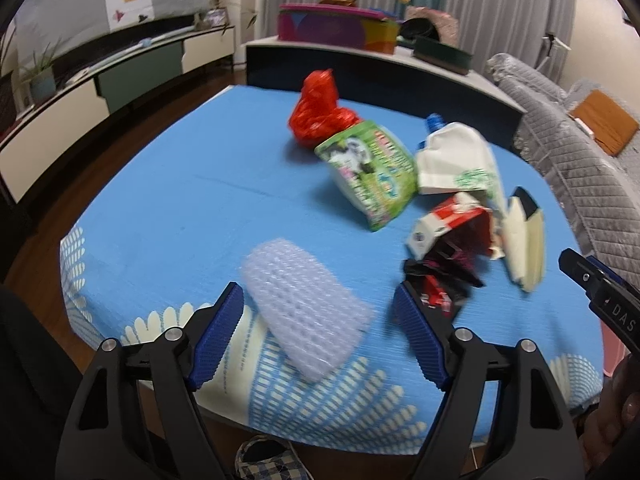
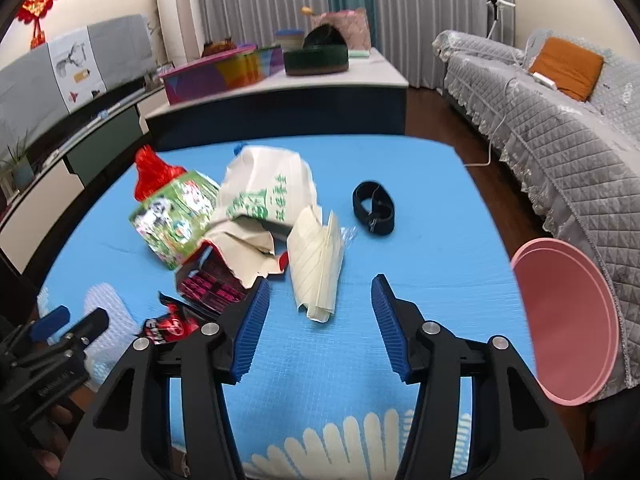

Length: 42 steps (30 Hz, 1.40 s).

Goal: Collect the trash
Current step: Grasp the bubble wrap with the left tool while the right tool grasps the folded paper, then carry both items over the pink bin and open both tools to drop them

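Observation:
Trash lies on a blue-covered table [image 1: 180,200]. My left gripper [image 1: 319,292] is open, and a white foam net sleeve [image 1: 304,308] lies between its fingers, pads not pressing it. My right gripper [image 2: 320,282] is open around the near end of a folded cream paper [image 2: 316,264]. Further back are a red plastic bag [image 1: 320,112], a green snack bag [image 1: 372,168], a white paper bag [image 2: 264,188], a torn red and black carton [image 2: 212,280] and a red wrapper [image 2: 172,326]. A black band [image 2: 374,208] lies apart at the right.
A pink bin [image 2: 568,320] stands off the table's right edge, in front of a grey quilted sofa [image 2: 560,152]. A low cabinet [image 2: 280,92] with boxes is behind the table. A checked slipper [image 1: 268,460] shows under the near edge.

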{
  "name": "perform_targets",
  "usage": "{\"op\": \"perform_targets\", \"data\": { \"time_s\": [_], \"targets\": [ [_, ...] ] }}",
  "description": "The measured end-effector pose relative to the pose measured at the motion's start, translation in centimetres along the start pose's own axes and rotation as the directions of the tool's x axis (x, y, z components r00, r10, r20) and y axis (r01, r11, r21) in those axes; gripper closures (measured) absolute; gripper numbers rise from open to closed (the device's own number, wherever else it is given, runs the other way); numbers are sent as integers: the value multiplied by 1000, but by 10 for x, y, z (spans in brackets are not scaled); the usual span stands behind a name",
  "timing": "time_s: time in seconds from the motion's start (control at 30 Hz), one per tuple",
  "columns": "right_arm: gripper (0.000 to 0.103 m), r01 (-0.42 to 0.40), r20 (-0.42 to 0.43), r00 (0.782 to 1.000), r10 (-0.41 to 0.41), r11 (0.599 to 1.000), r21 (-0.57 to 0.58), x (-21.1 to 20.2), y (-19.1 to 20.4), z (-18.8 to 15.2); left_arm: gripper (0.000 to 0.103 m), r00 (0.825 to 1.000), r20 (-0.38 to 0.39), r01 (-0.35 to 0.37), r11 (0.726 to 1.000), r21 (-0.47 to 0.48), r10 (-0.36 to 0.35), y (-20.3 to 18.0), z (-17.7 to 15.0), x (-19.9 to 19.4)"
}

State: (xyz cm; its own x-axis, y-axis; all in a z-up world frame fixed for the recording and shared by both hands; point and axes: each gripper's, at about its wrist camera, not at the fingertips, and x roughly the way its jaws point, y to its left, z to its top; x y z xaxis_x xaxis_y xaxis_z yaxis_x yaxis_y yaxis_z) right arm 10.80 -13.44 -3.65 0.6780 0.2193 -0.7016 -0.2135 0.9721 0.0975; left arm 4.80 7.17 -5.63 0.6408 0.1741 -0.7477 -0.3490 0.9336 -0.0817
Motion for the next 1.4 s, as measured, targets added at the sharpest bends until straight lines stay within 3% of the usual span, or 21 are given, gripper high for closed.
{"op": "perform_targets", "data": {
  "time_s": [0.23,0.3,0.37,0.47,0.5,0.57,0.83,1.03,1.4],
  "targets": [
    [56,2,-76,997,-2,1000,-2,38,0,0,47,998,-59,-5,1000,3,6,0,2,22],
    [61,1,-96,995,-1,1000,-3,45,1,-1,56,998,-67,-9,1000,8,9,0,2,24],
    [72,-4,-119,993,5,1000,5,52,0,-2,71,997,-69,-17,1000,17,18,0,2,26],
    [87,-9,-138,990,12,1000,20,57,-2,-2,84,999,-43,-32,999,20,32,-1,4,22],
    [88,-9,-136,991,12,1000,21,57,-3,-2,85,999,-32,-38,999,22,39,0,5,21],
    [100,-7,-131,991,9,1000,16,55,-4,-1,87,999,-10,-46,999,19,46,1,7,17],
    [101,13,-61,998,-11,999,37,28,-17,2,88,996,80,-29,999,29,27,-4,11,-7],
    [101,38,23,999,-39,998,41,-11,-29,2,88,987,151,36,996,81,-48,-23,7,-33],
    [101,120,122,984,-129,989,82,-70,-68,-12,88,961,205,146,968,205,-188,-70,-2,-71]
  ]
}}
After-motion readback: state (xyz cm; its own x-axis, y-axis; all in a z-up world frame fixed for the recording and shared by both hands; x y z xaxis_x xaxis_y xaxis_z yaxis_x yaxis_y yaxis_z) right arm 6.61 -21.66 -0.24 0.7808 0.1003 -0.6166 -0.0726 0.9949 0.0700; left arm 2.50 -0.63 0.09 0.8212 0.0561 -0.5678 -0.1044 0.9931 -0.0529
